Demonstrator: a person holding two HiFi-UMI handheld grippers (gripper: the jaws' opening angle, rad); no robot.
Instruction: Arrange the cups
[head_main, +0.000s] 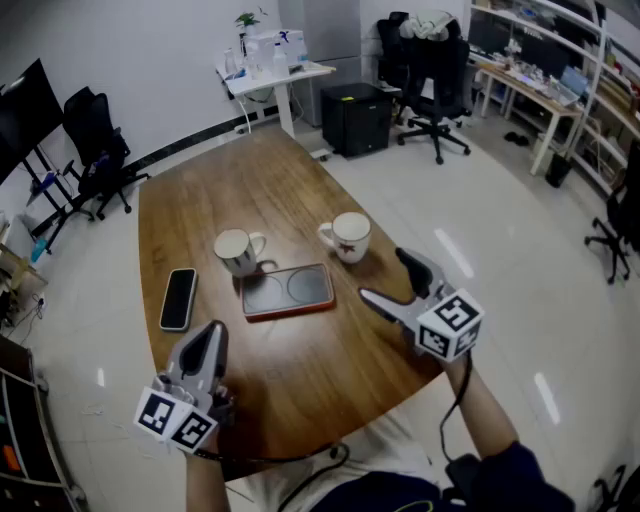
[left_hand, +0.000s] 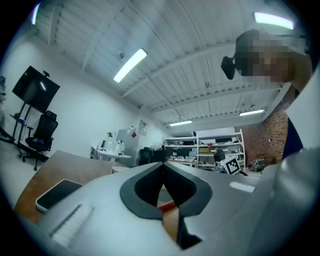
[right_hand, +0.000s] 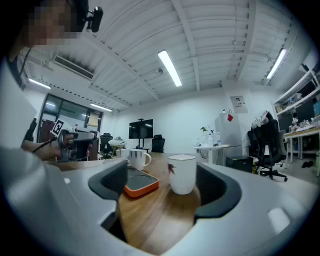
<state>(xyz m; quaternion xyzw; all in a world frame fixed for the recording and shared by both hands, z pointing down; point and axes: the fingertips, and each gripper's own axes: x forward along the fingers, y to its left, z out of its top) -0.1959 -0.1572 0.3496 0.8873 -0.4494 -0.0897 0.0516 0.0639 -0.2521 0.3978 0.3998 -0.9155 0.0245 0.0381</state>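
Two white cups stand on the wooden table (head_main: 200, 200). The left cup (head_main: 236, 250) sits at the far left corner of a flat orange-rimmed tray (head_main: 287, 291). The right cup (head_main: 349, 237), with a small red mark (right_hand: 182, 173), stands just beyond the tray's right end. My right gripper (head_main: 385, 275) is open, level with the table, a little short of the marked cup and not touching it. From the right gripper view that cup lines up with the gap, nearer the right jaw. My left gripper (head_main: 212, 335) is shut and empty near the table's front left.
A black phone (head_main: 179, 298) lies left of the tray. The table's near edge runs just under both hands. Office chairs (head_main: 435, 60), a black cabinet (head_main: 355, 115) and a white desk (head_main: 275, 75) stand on the floor beyond the table.
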